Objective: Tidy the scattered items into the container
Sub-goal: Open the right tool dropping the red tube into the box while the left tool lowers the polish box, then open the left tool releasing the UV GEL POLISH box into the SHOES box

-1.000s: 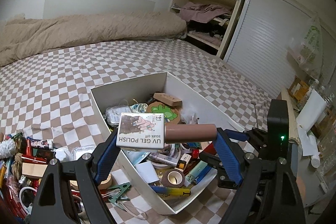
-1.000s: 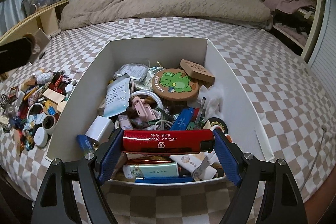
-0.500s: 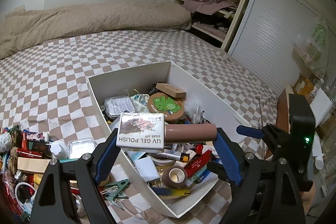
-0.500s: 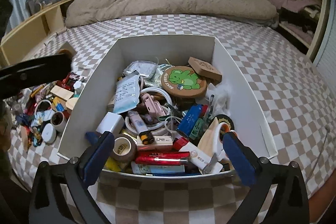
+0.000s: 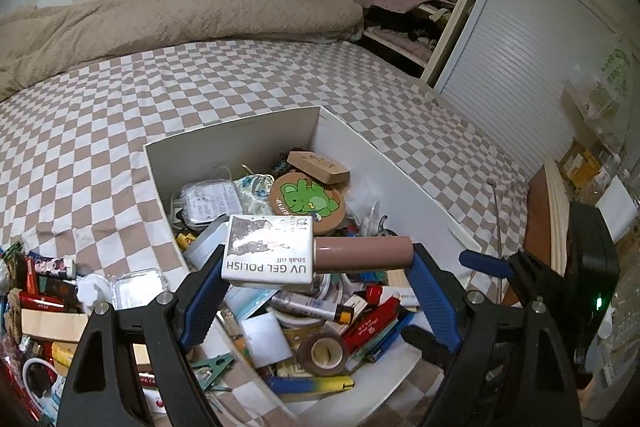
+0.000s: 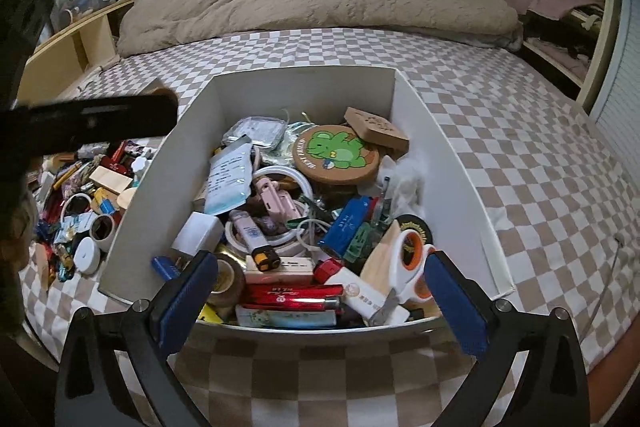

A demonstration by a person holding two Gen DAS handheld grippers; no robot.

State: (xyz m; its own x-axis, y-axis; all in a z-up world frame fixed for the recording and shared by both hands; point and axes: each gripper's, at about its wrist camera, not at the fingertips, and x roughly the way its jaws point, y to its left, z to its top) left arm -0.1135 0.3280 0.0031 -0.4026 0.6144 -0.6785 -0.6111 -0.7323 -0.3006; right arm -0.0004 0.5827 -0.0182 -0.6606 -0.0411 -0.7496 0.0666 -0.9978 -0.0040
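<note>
A white open box on the checked bed holds a crowd of small items. My left gripper is shut on a UV gel polish bottle, white body and brown cap lying crosswise, held above the box's near left part. My right gripper stands open over the box's near edge, nothing between its fingers. A shiny red tube lies in the box just below it. The right gripper also shows at the right of the left wrist view.
Several scattered items lie on the bed left of the box. A beige duvet is bunched at the far side. A shelf nook and a shutter door stand at the right.
My right gripper opened wide and let go of the red tube, which now lies in the box. My left gripper moved over the box with the polish bottle still held.
</note>
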